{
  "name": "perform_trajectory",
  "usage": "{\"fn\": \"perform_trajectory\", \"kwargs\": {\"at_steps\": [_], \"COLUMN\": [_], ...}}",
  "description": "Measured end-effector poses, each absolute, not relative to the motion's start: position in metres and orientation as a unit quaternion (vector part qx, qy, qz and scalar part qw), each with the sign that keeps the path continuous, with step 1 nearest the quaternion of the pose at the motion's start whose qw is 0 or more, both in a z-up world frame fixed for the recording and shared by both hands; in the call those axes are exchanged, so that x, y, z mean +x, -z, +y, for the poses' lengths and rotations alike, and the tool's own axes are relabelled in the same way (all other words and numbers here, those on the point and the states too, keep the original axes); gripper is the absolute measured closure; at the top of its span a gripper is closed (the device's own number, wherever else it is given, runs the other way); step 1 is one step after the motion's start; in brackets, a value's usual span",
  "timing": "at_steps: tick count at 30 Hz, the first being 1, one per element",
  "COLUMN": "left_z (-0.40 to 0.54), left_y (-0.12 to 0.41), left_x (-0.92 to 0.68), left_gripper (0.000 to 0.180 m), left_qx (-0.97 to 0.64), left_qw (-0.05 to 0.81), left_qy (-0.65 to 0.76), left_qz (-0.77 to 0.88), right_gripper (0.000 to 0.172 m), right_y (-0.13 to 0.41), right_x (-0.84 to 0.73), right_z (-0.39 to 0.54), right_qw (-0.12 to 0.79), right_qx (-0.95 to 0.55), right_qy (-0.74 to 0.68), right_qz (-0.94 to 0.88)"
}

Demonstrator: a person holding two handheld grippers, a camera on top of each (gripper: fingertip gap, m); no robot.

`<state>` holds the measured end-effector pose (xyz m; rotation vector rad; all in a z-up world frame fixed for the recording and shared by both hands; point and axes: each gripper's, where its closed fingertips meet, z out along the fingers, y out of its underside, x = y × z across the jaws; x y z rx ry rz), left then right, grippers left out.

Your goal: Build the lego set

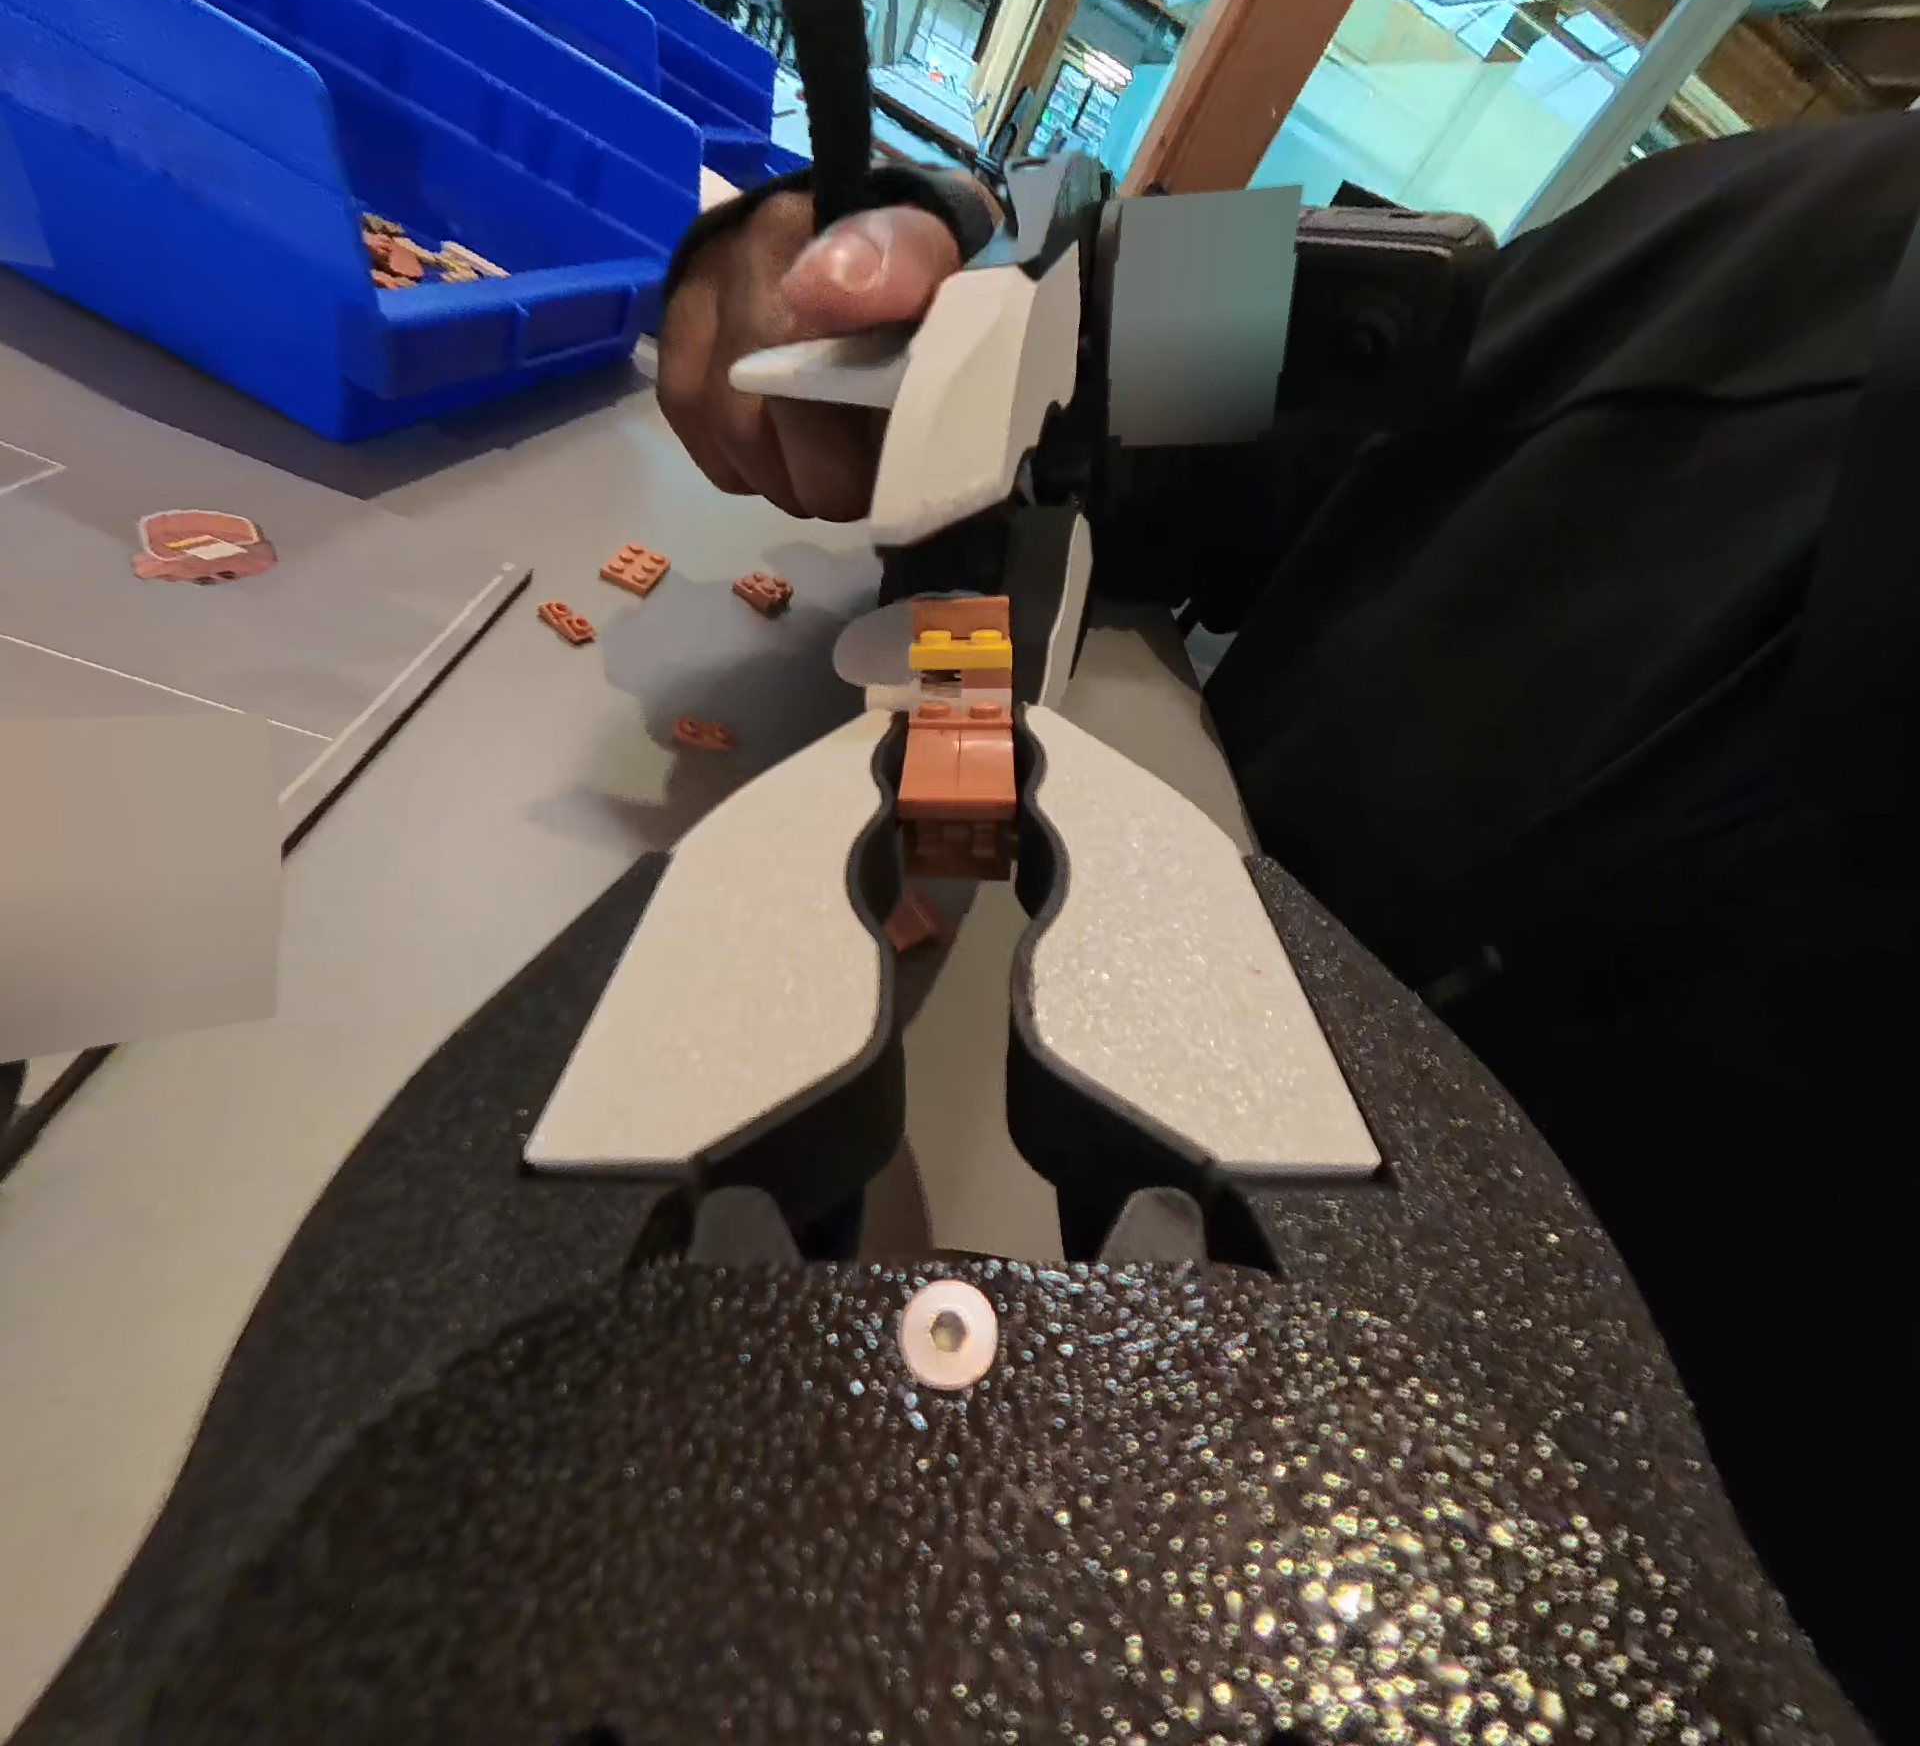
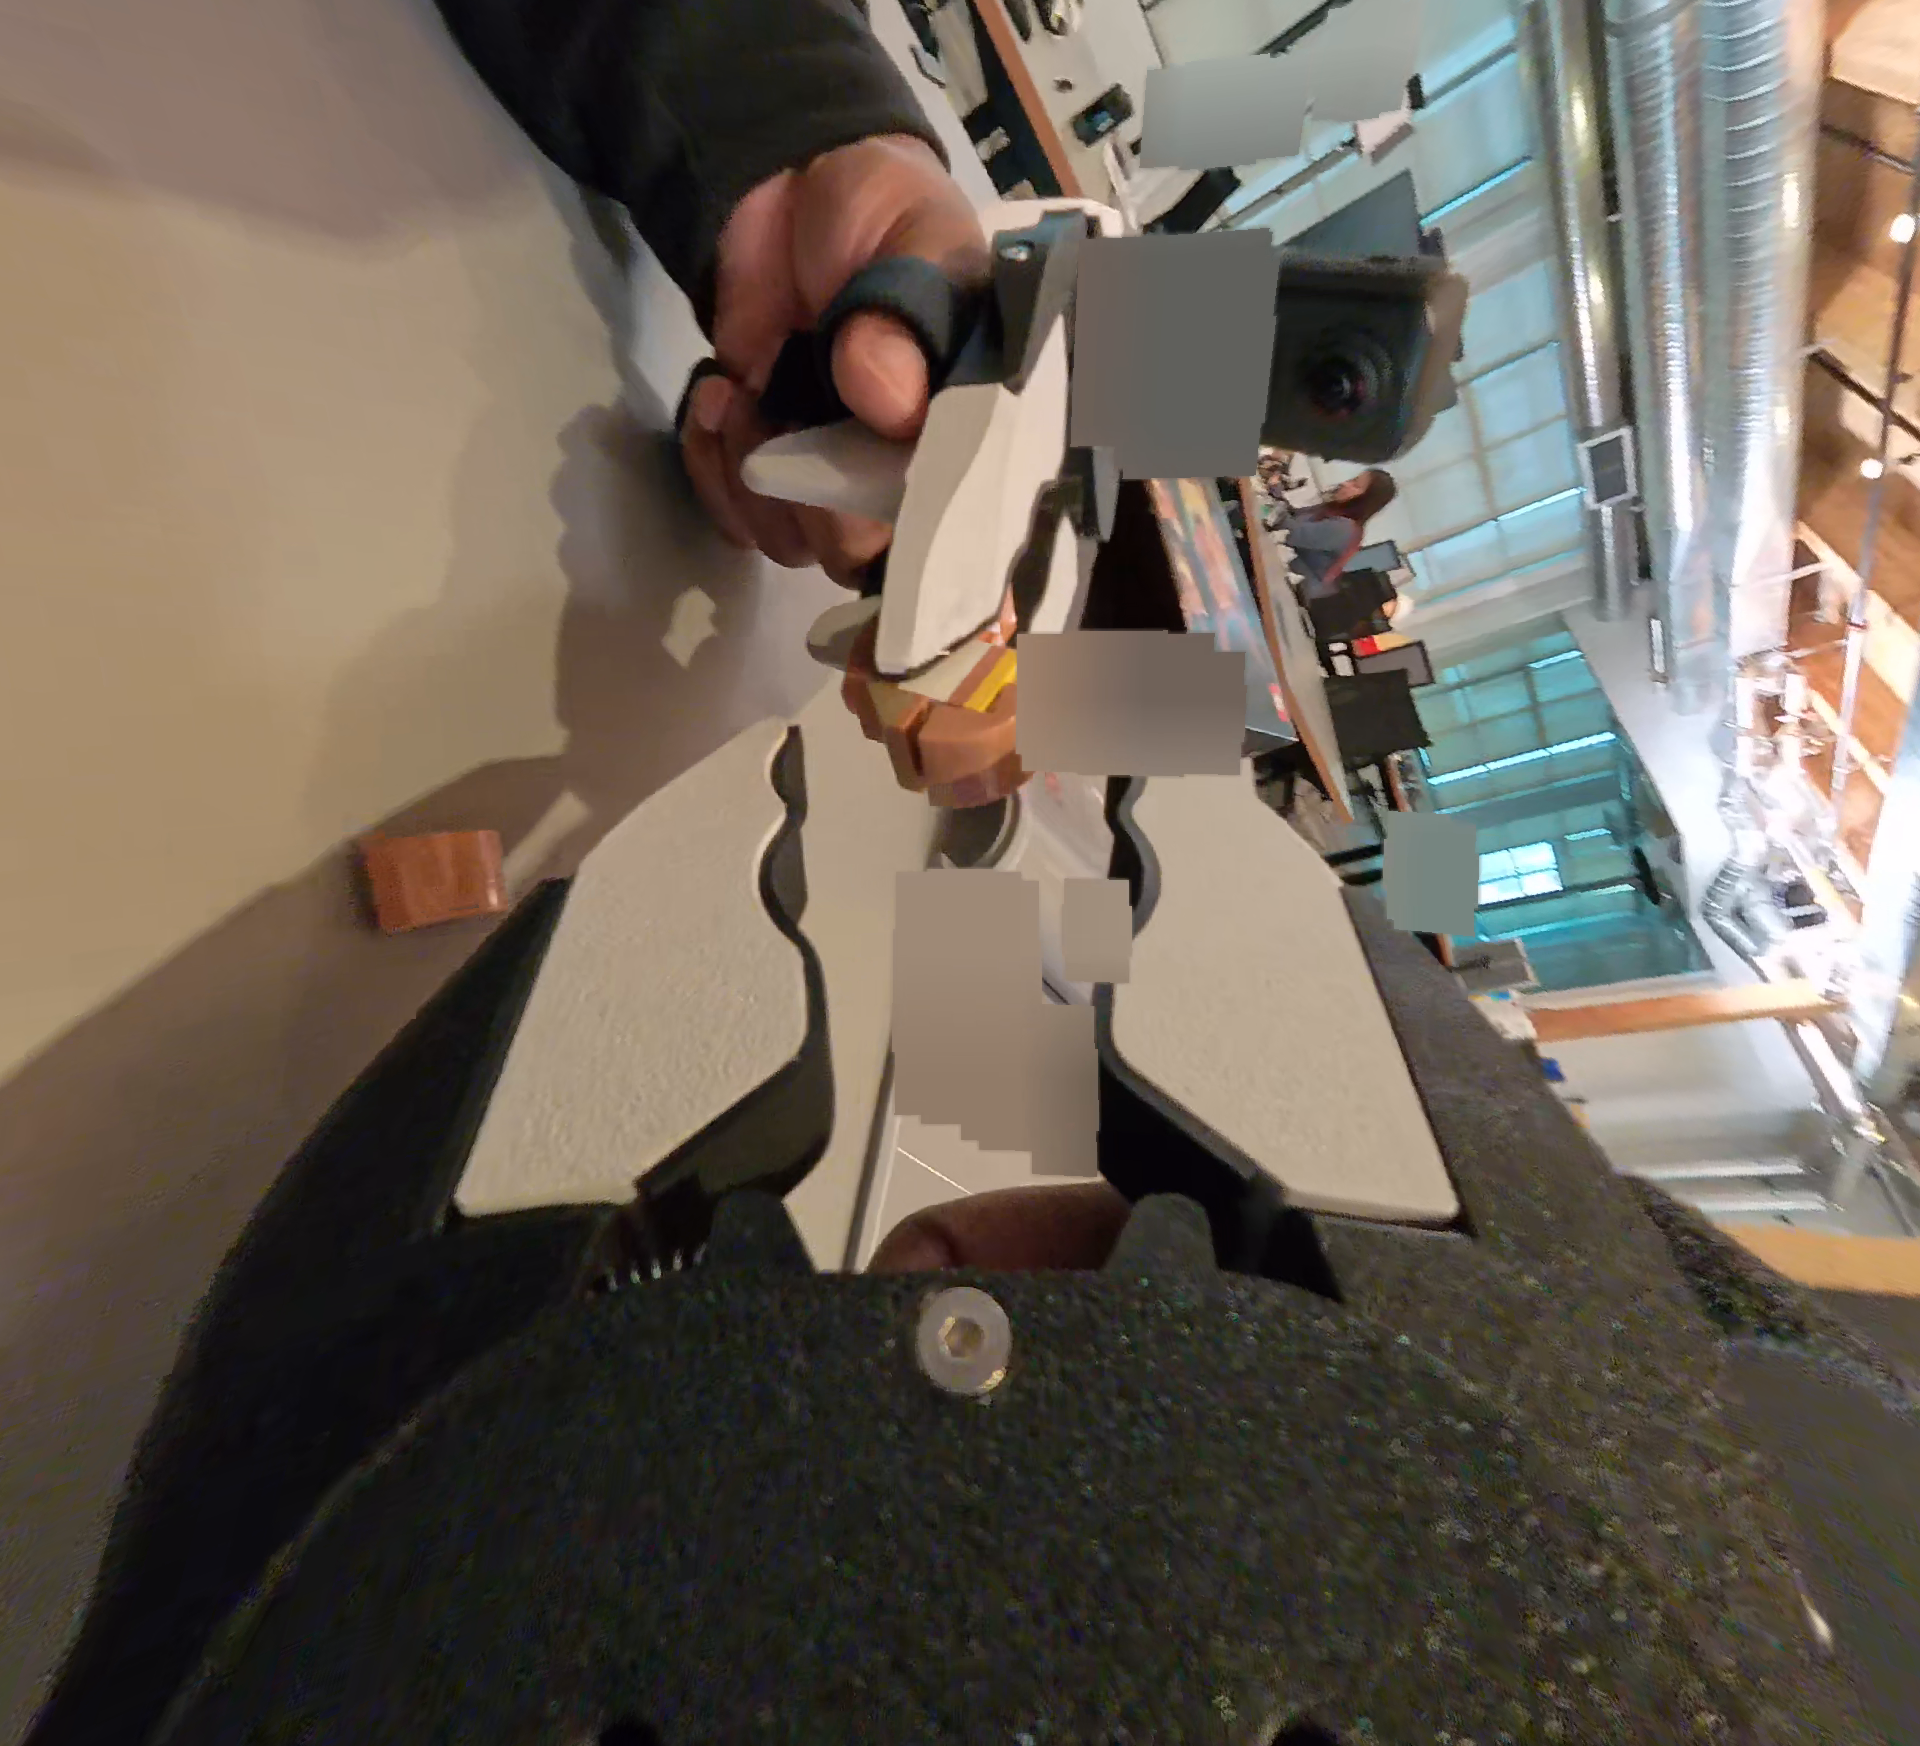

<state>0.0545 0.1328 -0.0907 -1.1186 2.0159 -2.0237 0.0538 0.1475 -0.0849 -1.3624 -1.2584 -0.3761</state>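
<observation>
Left hand-held gripper (image 1: 956, 792) is pinching the brown brick build (image 1: 954, 777) w/ yellow plate, up off the worktop (image 1: 436, 865). Right hand-held gripper (image 2: 951, 823) is spread wide, fingers either side of it, not pressing. Loose brown plates (image 1: 634, 570) lie toward the blue bin (image 1: 416, 242).

Pale grey fingers (image 1: 1164, 917) on speckled black gripper bodies (one silver screw (image 1: 948, 1333)); dark sleeve (image 2: 623, 3).

Loose brown plates (image 1: 634, 570) dot the table (image 1: 436, 865); blue bins (image 1: 312, 169) wall its far side.
</observation>
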Motion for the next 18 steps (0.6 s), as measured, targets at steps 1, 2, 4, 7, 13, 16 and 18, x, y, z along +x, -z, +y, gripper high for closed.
{"fn": "perform_trajectory", "kwargs": {"at_steps": [1,2,4,7,13,16,18], "left_z": [0.131,0.13,0.128,0.13,0.137,0.138,0.138], "left_y": [0.092,0.094,0.096,0.094,0.091,0.089,0.088], "left_x": [0.053,0.052,0.052,0.054,0.059,0.06,0.061], "left_gripper": [0.163,0.163,0.163,0.163,0.163,0.163,0.163], "left_qx": [-0.364,-0.363,-0.364,-0.371,-0.387,-0.391,-0.391], "left_qw": [0.03,0.024,0.017,0.014,0.015,0.014,0.012], "left_qy": [0.657,0.655,0.652,0.663,0.679,0.684,0.689], "left_qz": [0.66,0.663,0.665,0.65,0.624,0.616,0.61], "right_gripper": [0.119,0.121,0.128,0.137,0.137,0.137,0.137], "right_y": [0.087,0.088,0.09,0.088,0.086,0.084,0.083], "right_x": [0.052,0.05,0.049,0.05,0.055,0.056,0.057], "right_z": [0.146,0.146,0.146,0.149,0.155,0.156,0.156], "right_qw": [0.583,0.581,0.58,0.587,0.595,0.598,0.6], "right_qx": [-0.584,-0.583,-0.581,-0.575,-0.575,-0.576,-0.577], "right_qy": [0.156,0.155,0.159,0.175,0.202,0.203,0.202], "right_qz": [-0.543,-0.546,-0.549,-0.542,-0.524,-0.519,-0.517]}}
